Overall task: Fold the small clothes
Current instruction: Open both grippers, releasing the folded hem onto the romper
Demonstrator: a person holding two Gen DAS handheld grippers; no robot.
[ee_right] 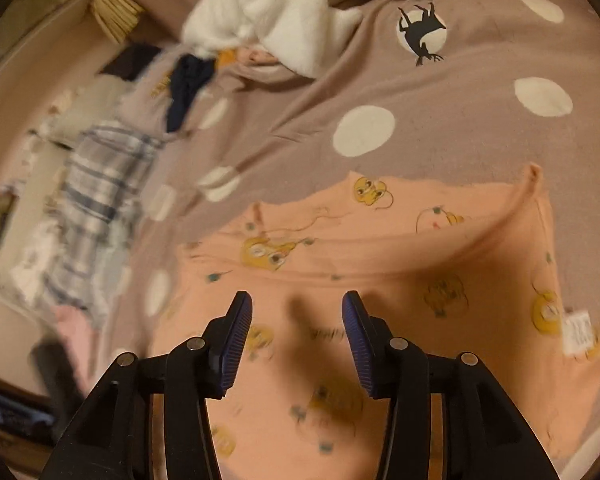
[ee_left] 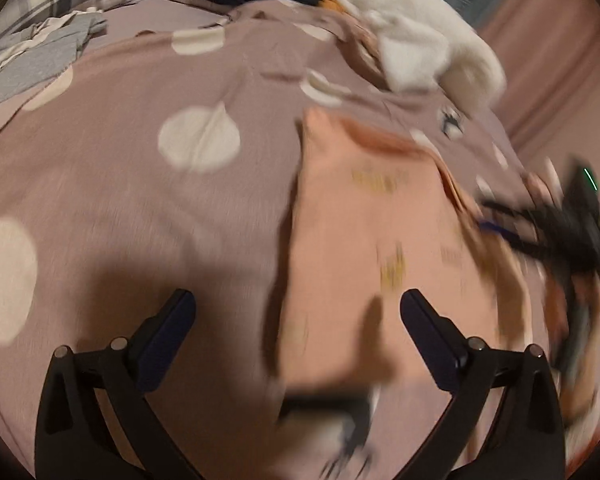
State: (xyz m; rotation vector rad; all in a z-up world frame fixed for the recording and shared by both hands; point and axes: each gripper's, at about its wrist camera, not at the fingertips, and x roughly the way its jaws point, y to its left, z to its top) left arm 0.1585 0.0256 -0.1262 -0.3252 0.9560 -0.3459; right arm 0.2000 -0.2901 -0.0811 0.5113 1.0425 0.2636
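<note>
Peach garment (ee_right: 380,248) lying flat on the bed (ee_right: 440,92), filling the lower centre and right of the right wrist view and the centre right of the left wrist view (ee_left: 364,248). Looking thin, light and limp, printed with small yellow cartoon figures; likely draping and sliding under any pull, never holding a crease unaided, so calling for pinching through both layers at an edge or corner rather than mid-panel. Showing a white label (ee_right: 578,332) at the right edge, a folded rim running across the upper part and a small upturned corner at the upper right, each offering a fair place for taking hold.

Right gripper (ee_right: 298,308) hovering over the garment's lower middle, jaws standing moderately apart, gripping nothing. Left gripper (ee_left: 298,304) hanging at the garment's left edge, jaws spread wide, also gripping nothing; one finger sitting over the bedspread, the other over the peach cloth. Right gripper appearing again, blurred, at the right edge of the left wrist view (ee_left: 548,232).

Counting: one peach garment in hand; one white fluffy blanket (ee_right: 276,12) in the upper centre; one dark navy garment (ee_right: 188,88) just beside it; one plaid cloth (ee_right: 96,192) at the left; one grey striped piece (ee_left: 32,64) in the upper left of the left wrist view. Remaining small items too blurred for counting.
</note>
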